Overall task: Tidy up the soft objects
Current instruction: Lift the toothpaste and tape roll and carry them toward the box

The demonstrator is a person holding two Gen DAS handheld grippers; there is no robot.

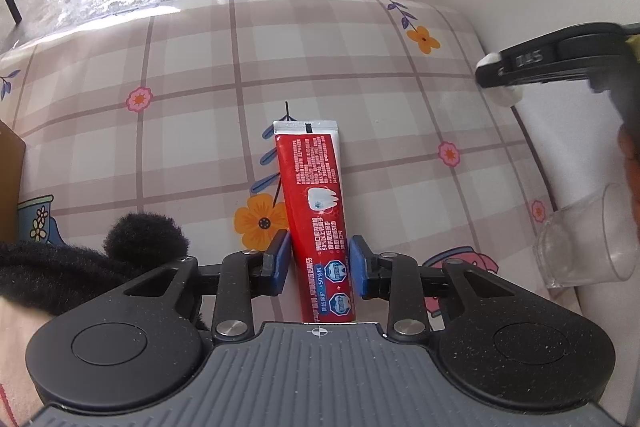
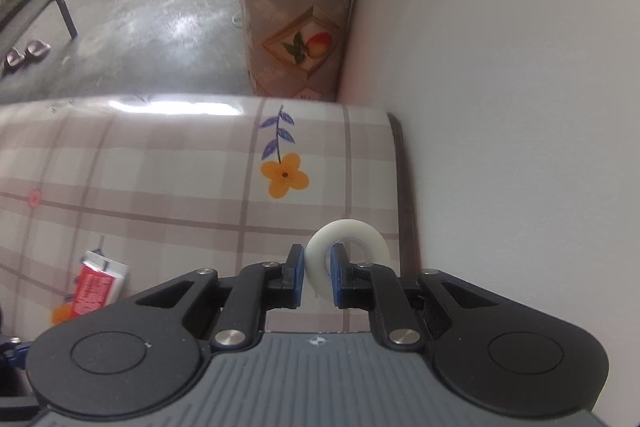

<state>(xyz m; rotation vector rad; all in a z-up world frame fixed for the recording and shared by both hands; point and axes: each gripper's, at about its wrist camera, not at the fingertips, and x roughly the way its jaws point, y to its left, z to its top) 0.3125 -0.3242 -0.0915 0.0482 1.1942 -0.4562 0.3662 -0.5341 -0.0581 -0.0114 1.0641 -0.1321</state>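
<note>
So here's where things stand: the left gripper (image 1: 319,263) has its blue pads on either side of the red toothpaste tube (image 1: 316,211), which lies flat on the checked, flowered counter (image 1: 192,75). The pads look pinched against the tube's sides near the cap end, though the cap itself is hidden under the gripper body. The right gripper (image 2: 316,277) is clamped on the rim of a white ring (image 2: 347,247), one pad outside, one poking through the hole. It sits near the counter's far right edge, just beside the wall (image 2: 500,107).

My guess is the step in hand is picking both up to sort them. Tips: the tube is squishy, so squeeze only enough to stop it sliding, and lift straight up so the long tail doesn't swing. The ring grip is off-centre, so expect it to pivot; keep it away from the wall while raising it.

Also watch the clear plastic cup (image 1: 588,239) lying on its side by the right edge, and the black fuzzy thing (image 1: 100,259) on the left.
</note>
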